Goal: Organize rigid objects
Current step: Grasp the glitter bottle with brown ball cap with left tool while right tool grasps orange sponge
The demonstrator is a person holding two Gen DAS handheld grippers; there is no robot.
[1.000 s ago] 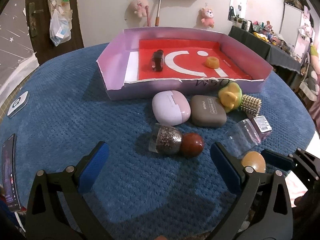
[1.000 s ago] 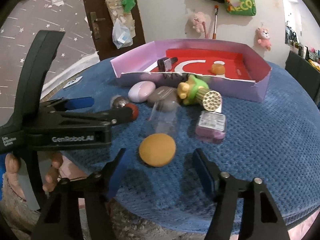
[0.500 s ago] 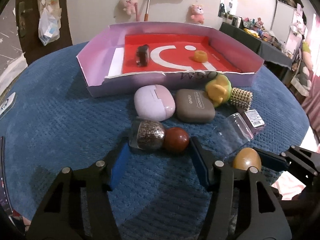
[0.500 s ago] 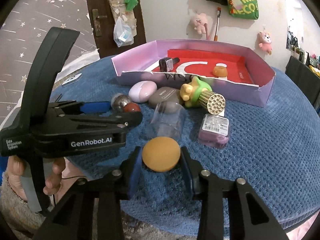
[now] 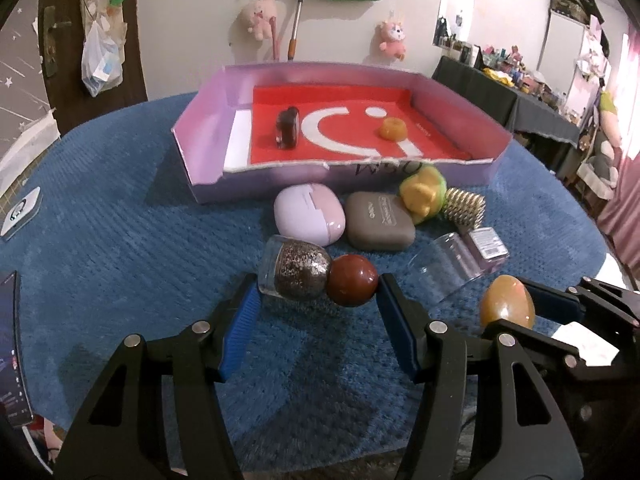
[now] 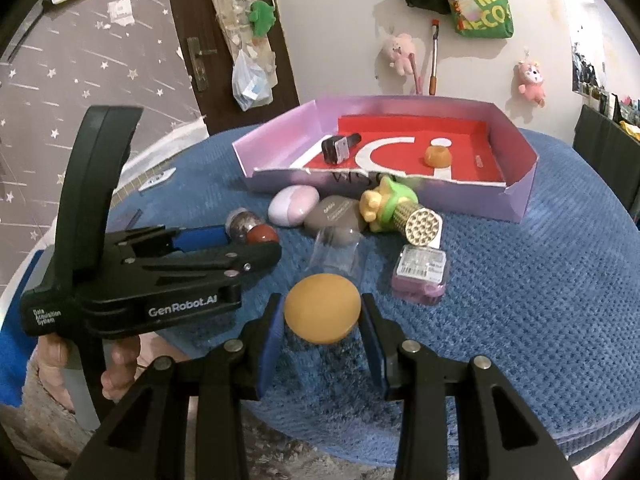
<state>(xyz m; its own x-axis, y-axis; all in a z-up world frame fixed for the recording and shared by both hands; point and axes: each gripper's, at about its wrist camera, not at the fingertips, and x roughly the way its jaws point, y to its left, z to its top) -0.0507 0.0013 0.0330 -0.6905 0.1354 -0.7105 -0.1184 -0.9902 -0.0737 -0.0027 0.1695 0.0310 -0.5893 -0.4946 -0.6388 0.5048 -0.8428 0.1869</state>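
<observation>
I see pink plush toys point(image 5: 259, 18) on the wall, a green bag point(image 6: 482, 6), and a plastic bag point(image 5: 100, 62) hanging on the door.

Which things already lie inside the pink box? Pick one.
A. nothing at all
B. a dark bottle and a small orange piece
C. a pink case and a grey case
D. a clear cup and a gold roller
B: on the red floor of the box lie only the dark bottle and the small orange piece; both cases, the cup and the roller sit outside it on the blue cloth.
</observation>
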